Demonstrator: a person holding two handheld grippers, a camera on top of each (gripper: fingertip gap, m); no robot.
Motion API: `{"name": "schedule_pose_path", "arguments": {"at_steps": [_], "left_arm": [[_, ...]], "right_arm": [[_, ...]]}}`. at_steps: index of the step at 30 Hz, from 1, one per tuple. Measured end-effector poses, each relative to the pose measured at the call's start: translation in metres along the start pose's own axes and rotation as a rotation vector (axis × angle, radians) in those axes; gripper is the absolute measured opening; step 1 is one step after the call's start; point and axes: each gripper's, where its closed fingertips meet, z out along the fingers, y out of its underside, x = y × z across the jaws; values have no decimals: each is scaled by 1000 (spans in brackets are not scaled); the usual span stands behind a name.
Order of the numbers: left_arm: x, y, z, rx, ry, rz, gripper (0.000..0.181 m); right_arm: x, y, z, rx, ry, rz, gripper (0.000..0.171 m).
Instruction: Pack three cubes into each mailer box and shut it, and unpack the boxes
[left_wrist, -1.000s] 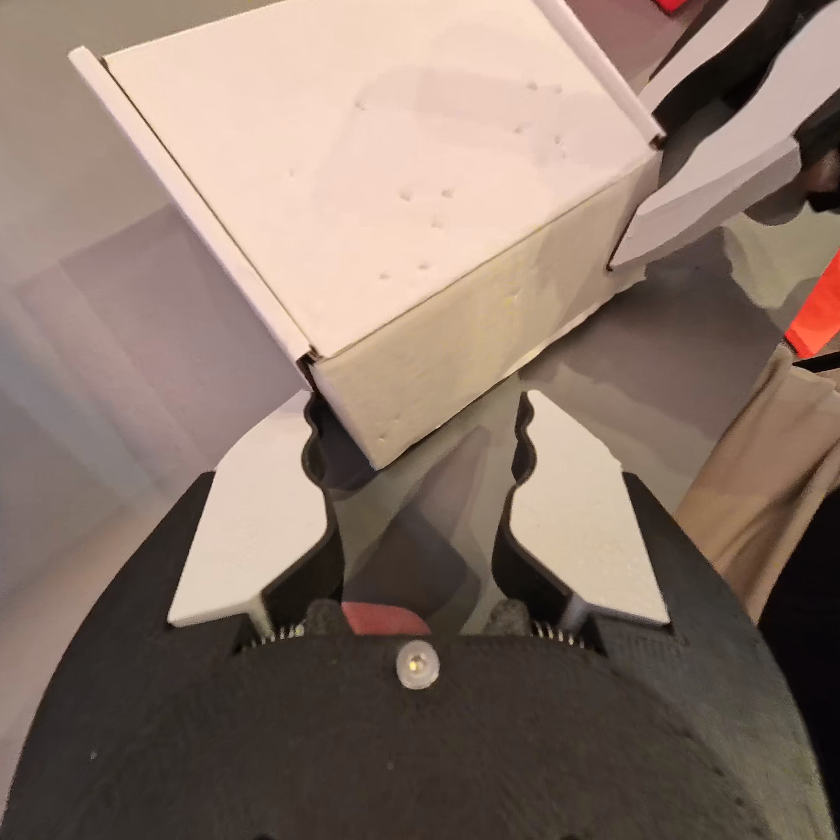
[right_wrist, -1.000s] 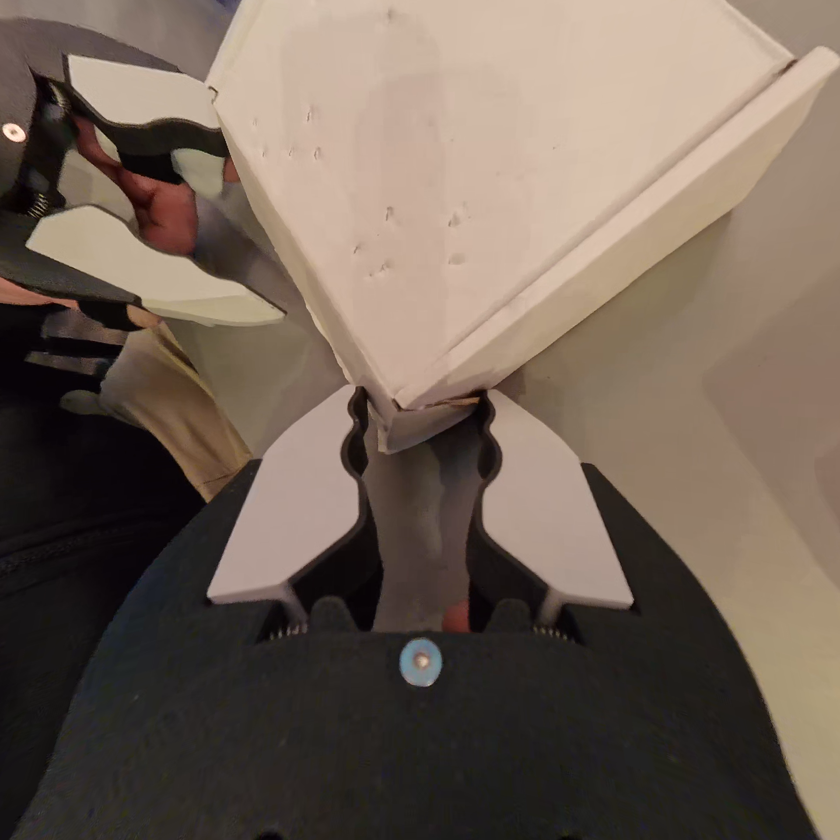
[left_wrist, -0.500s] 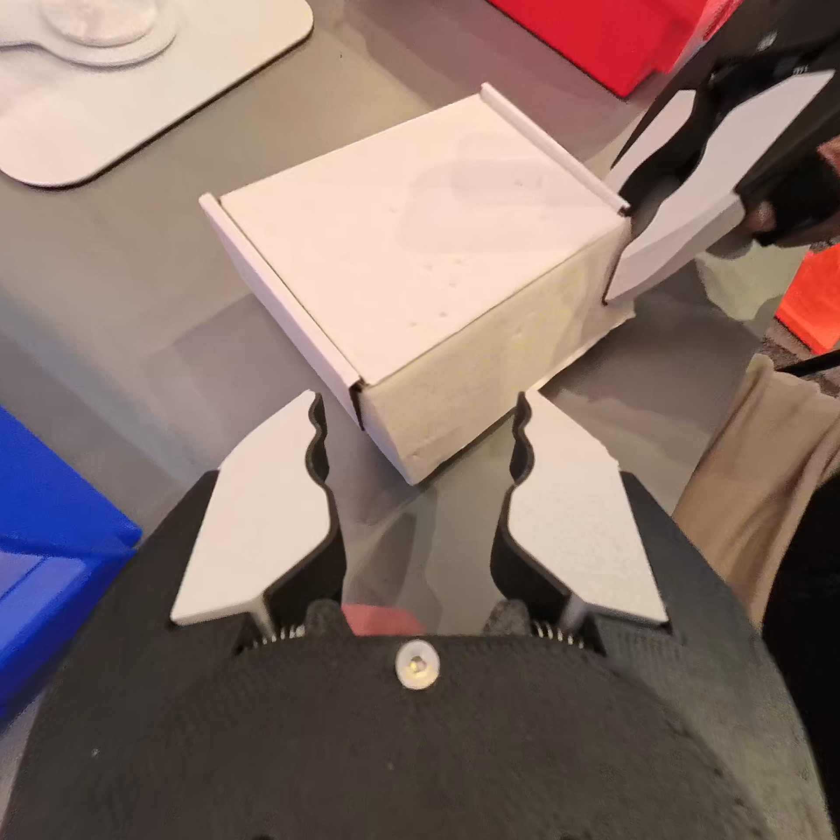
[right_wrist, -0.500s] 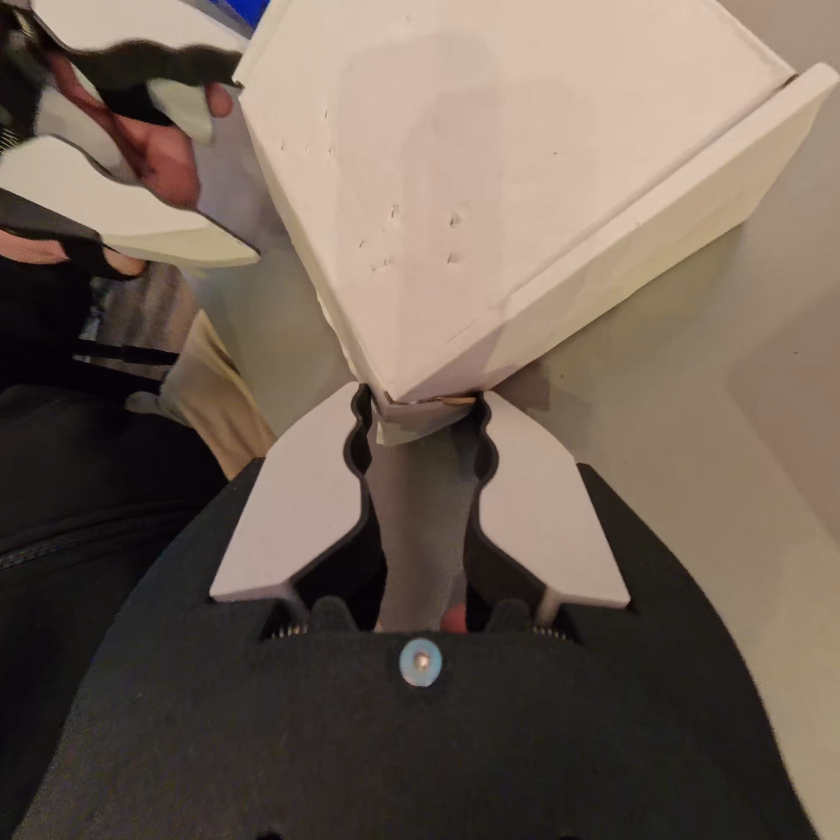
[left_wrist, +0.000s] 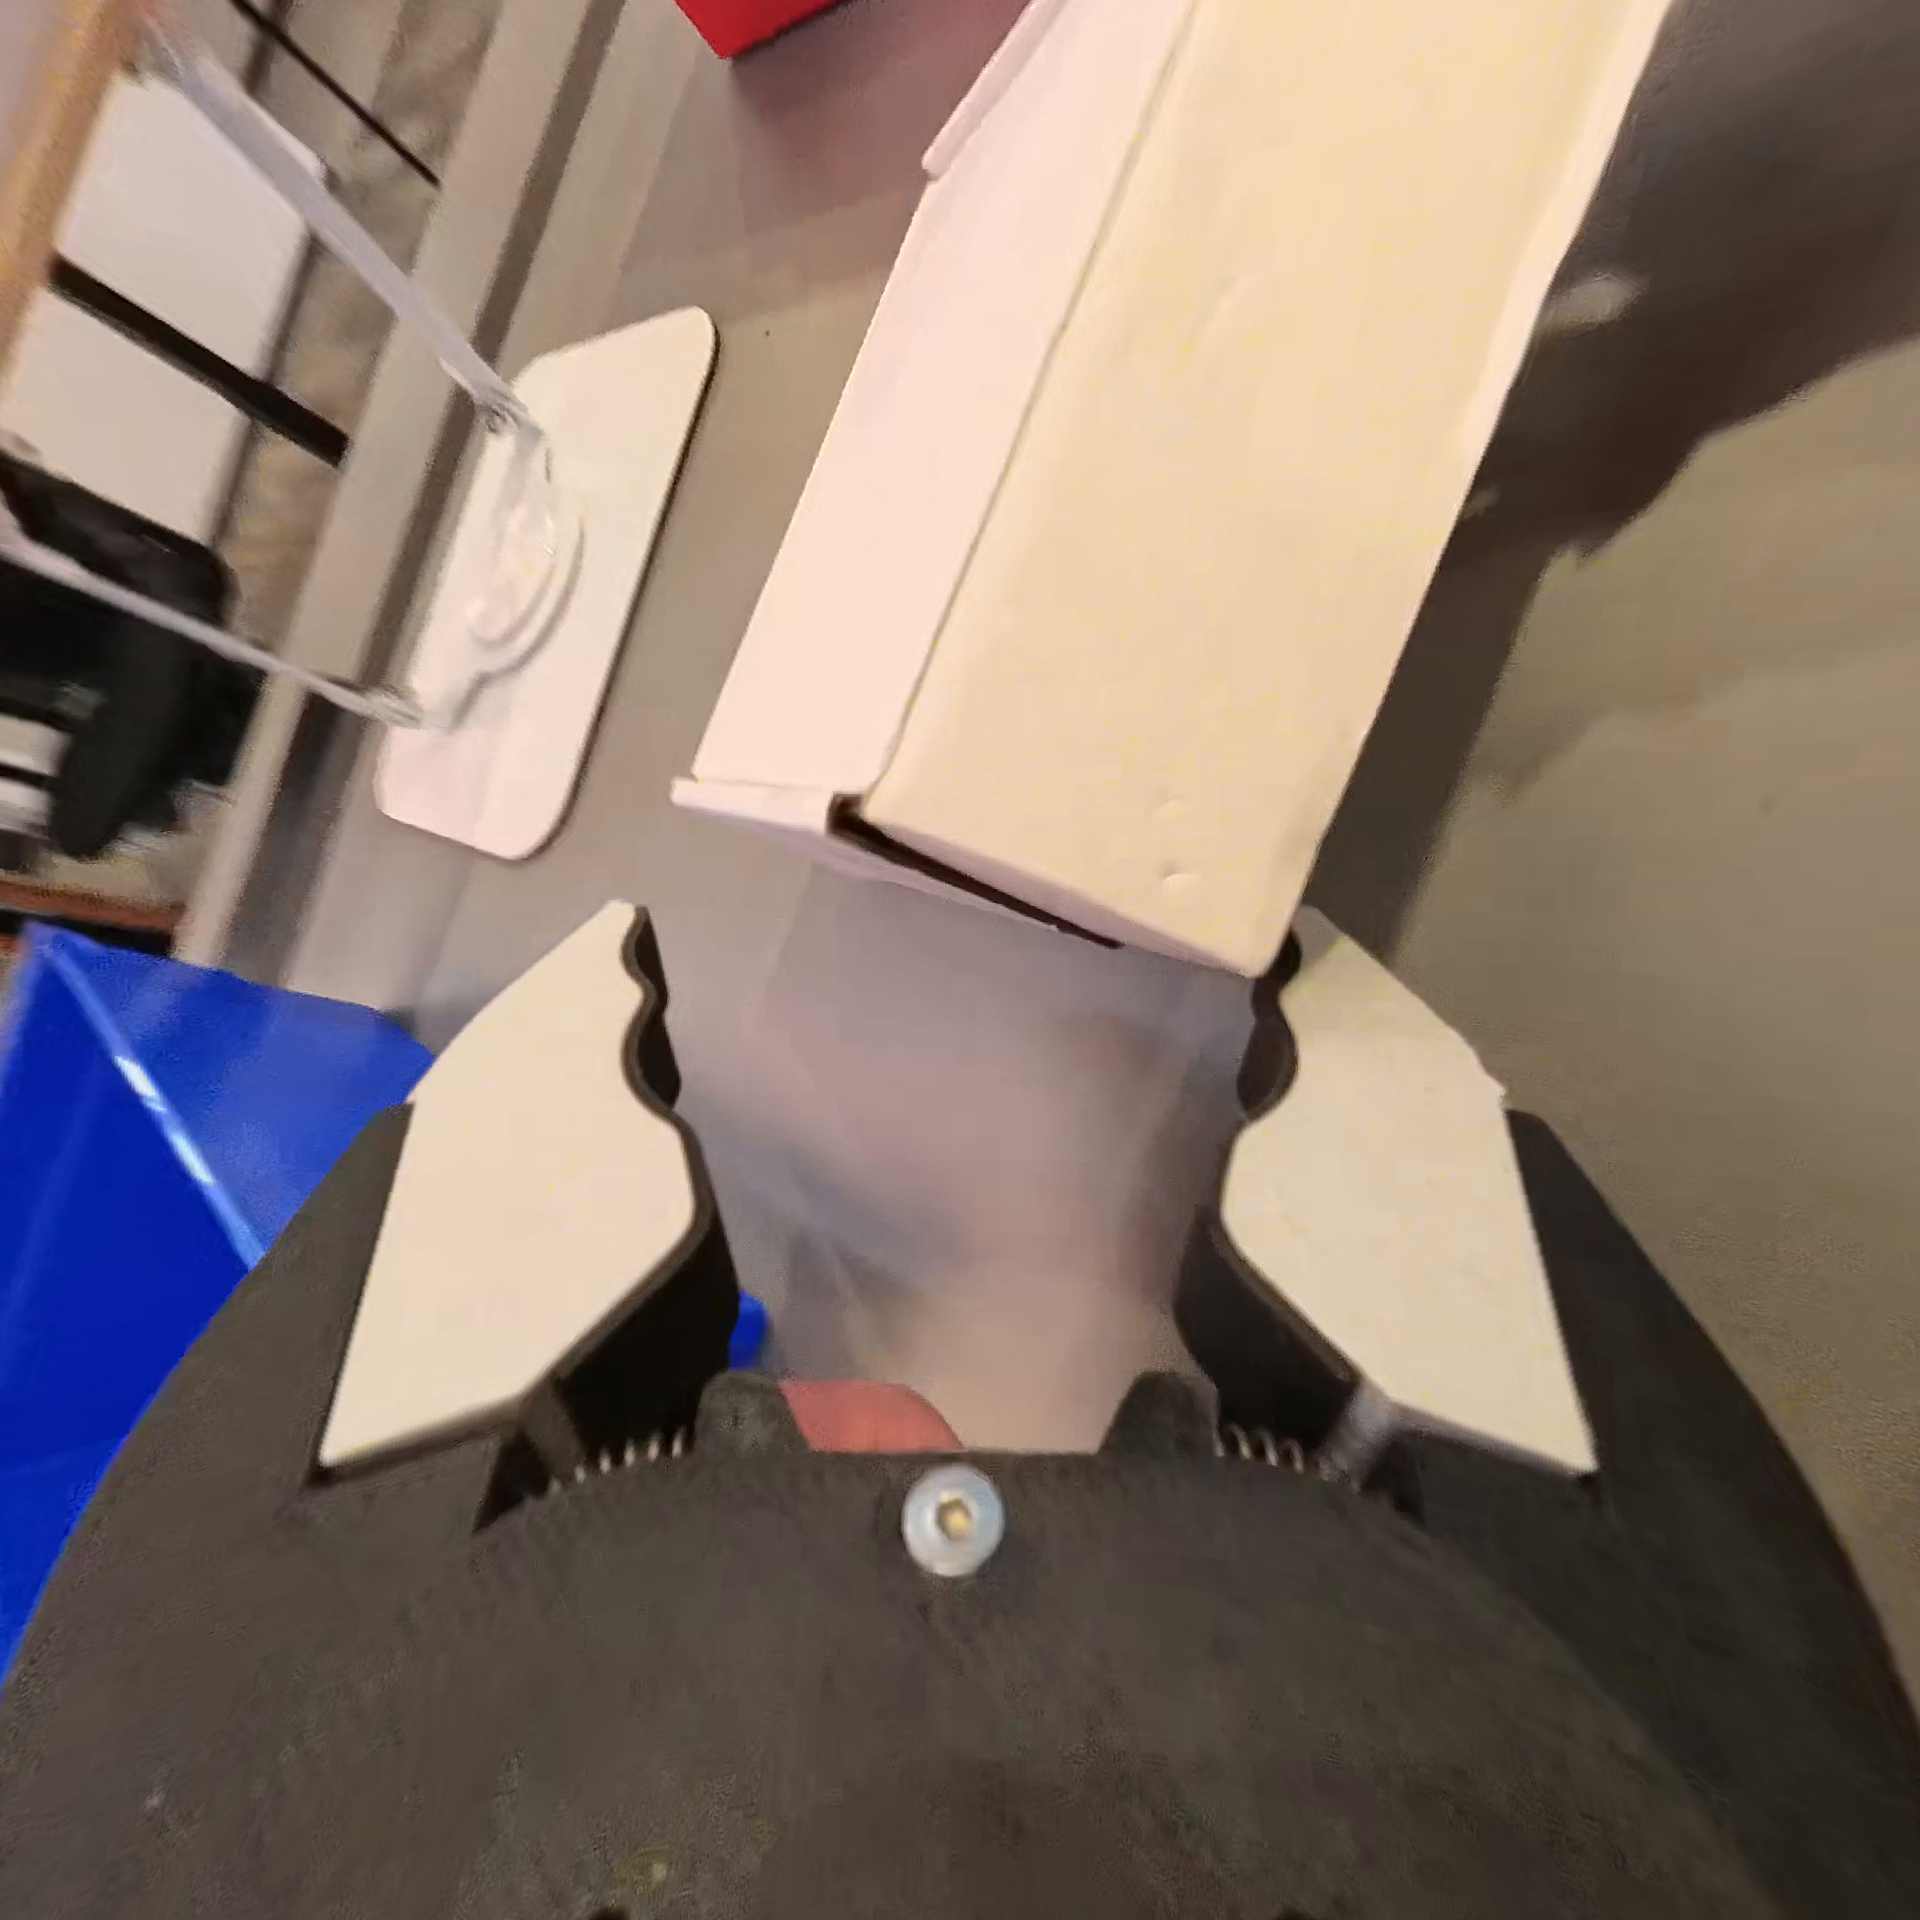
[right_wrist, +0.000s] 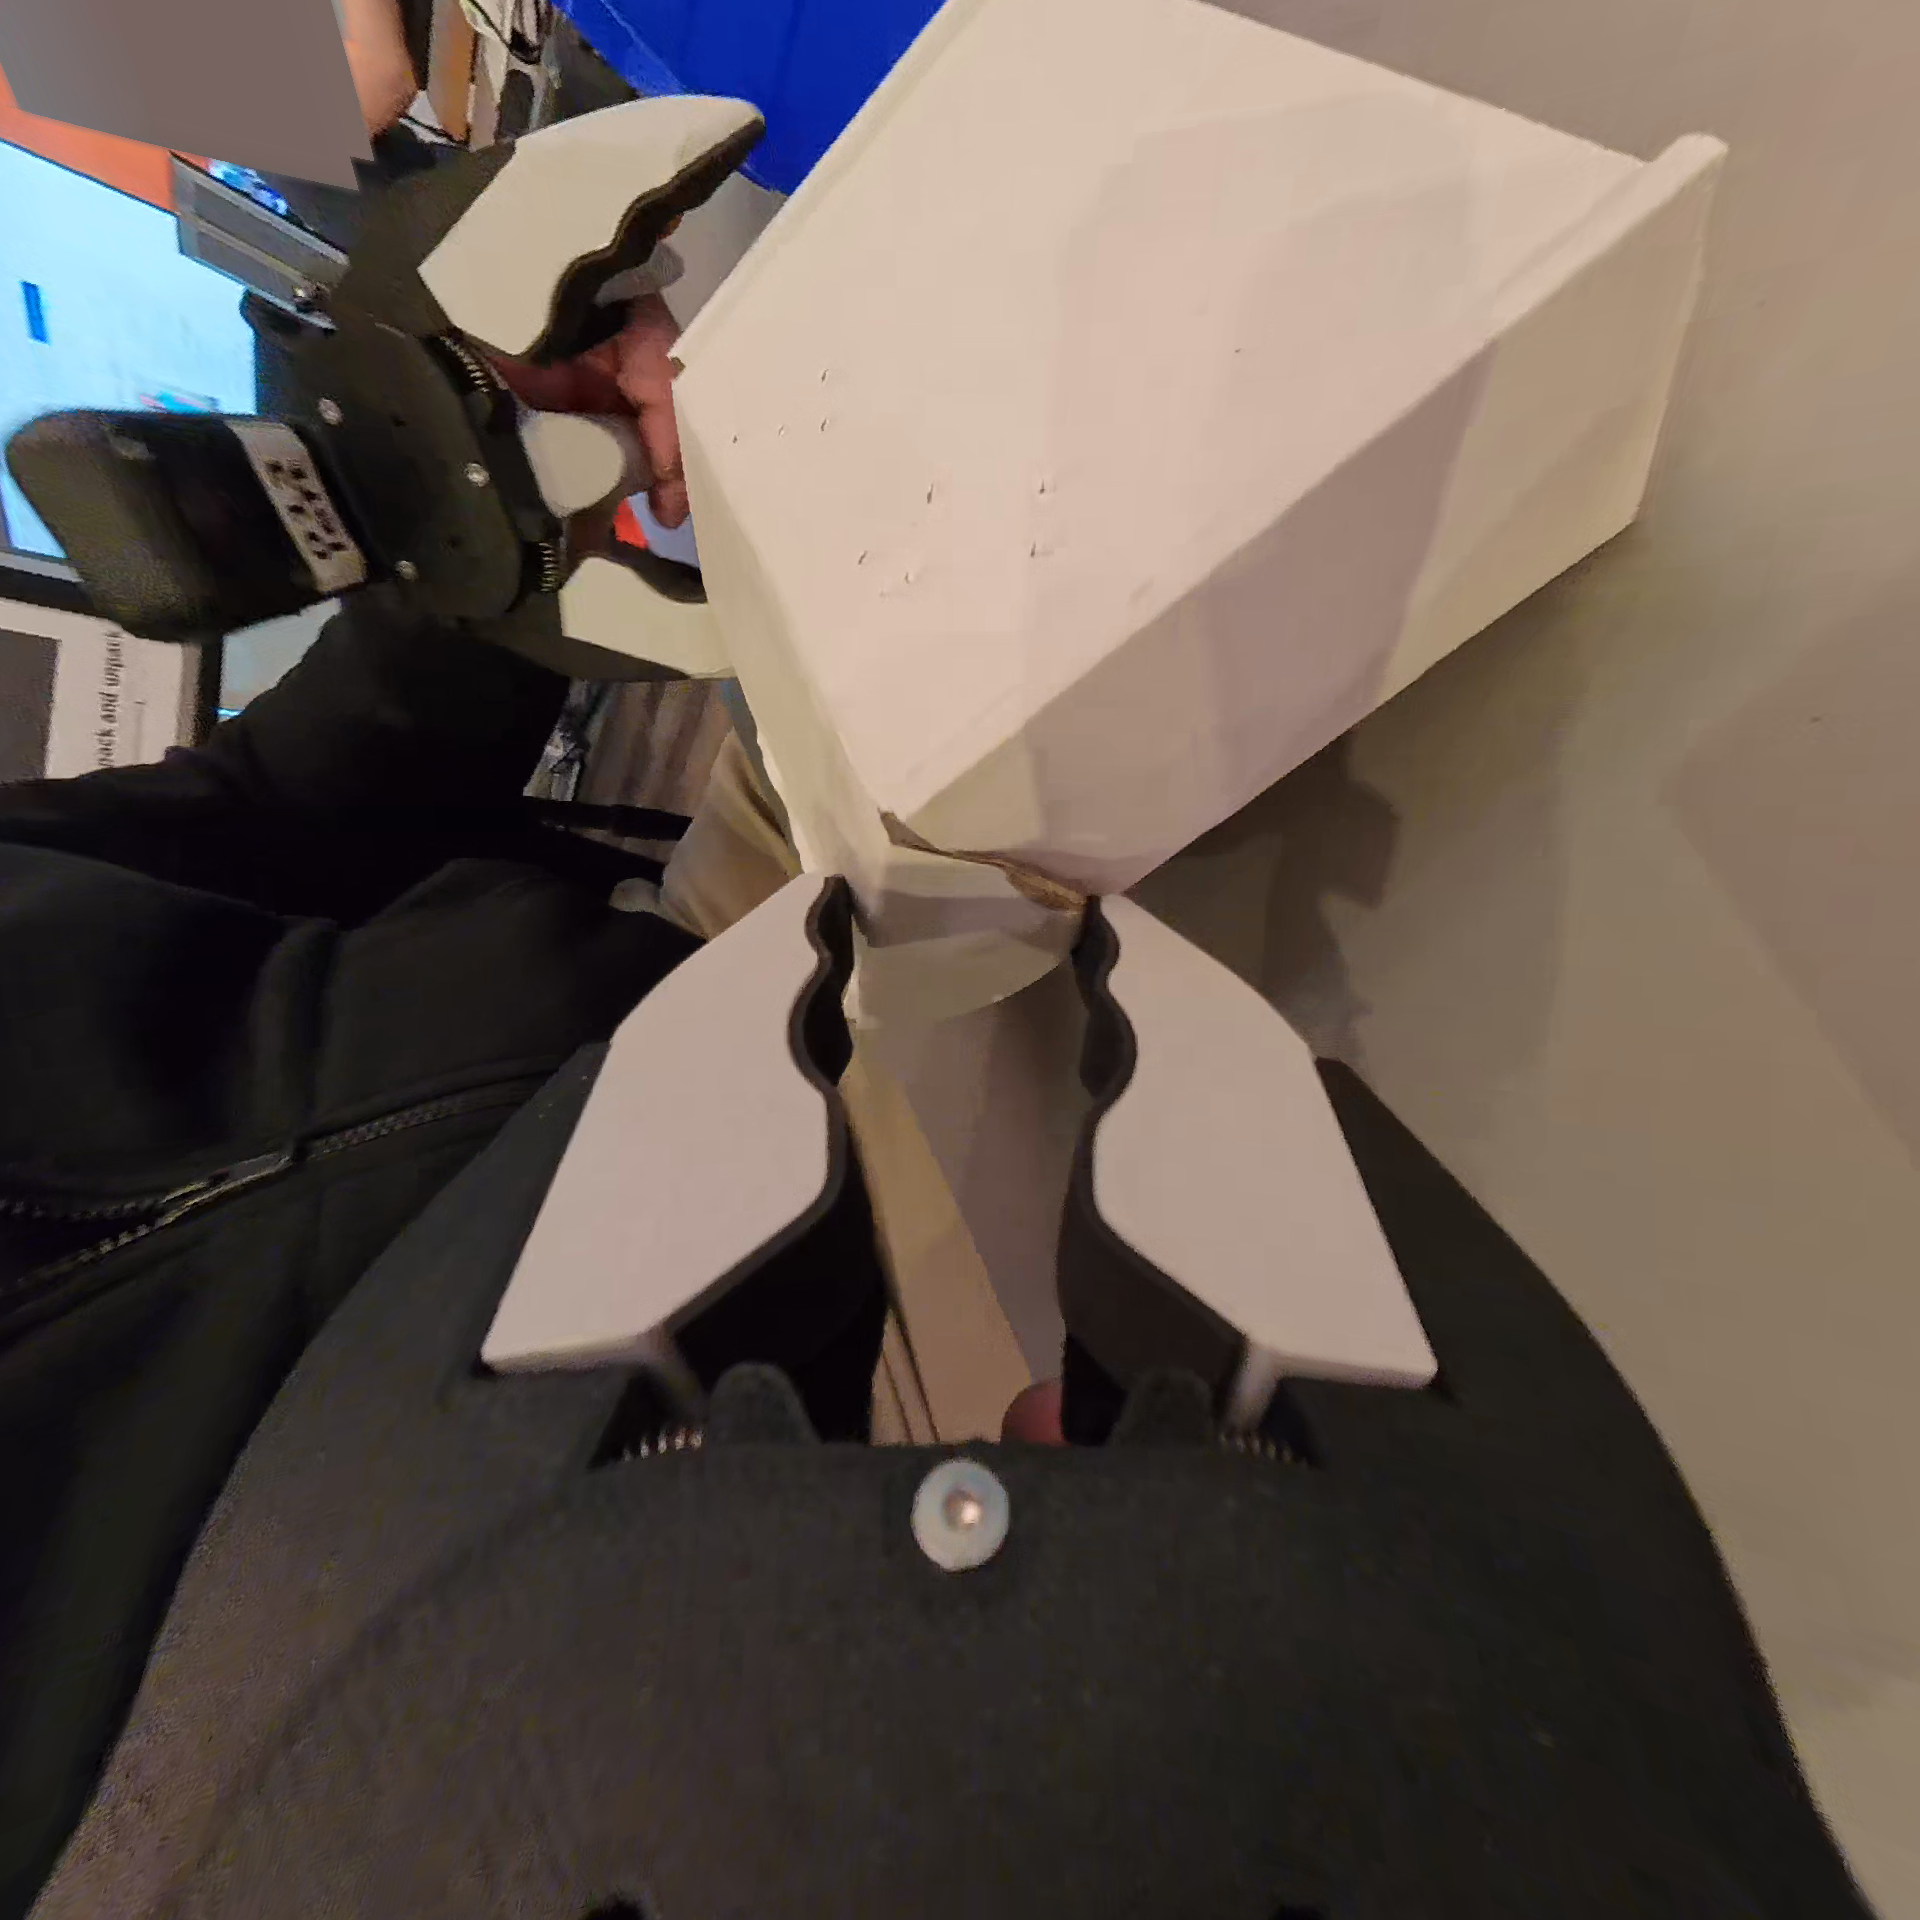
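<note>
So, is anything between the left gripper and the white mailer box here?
Nothing visible. The open left gripper sits right at the mailer box's near corner, only table showing between them. The right gripper pinches a flap at another corner.

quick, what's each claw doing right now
left claw: open, holding nothing
right claw: shut on a corner flap of the white mailer box

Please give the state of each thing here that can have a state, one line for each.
Mailer box: shut, one corner between the right tool's fingers.
Right tool: shut on the mailer box's corner.
Left tool: open, holds nothing, at the box's other end.
Blue bin: inside not visible.
</note>
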Motion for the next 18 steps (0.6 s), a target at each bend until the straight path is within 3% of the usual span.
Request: {"name": "schedule_pose_path", "arguments": {"at_steps": [1,7,12,18], "left_arm": [[-2,-1,3,-8,-38,79,104],[-1,-21,15,98,-95,239,80],[-2,-26,12,130,-57,180,71],[-4,-32,9,130,49,105,70]], "right_arm": [[-1,1,-1,-8,-13,6,41],[-5,4,-3,-44,-64,34,40],[-11,-3,-12,-16,-66,6,40],[-22,-21,-29,72,89,-297,62]]}}
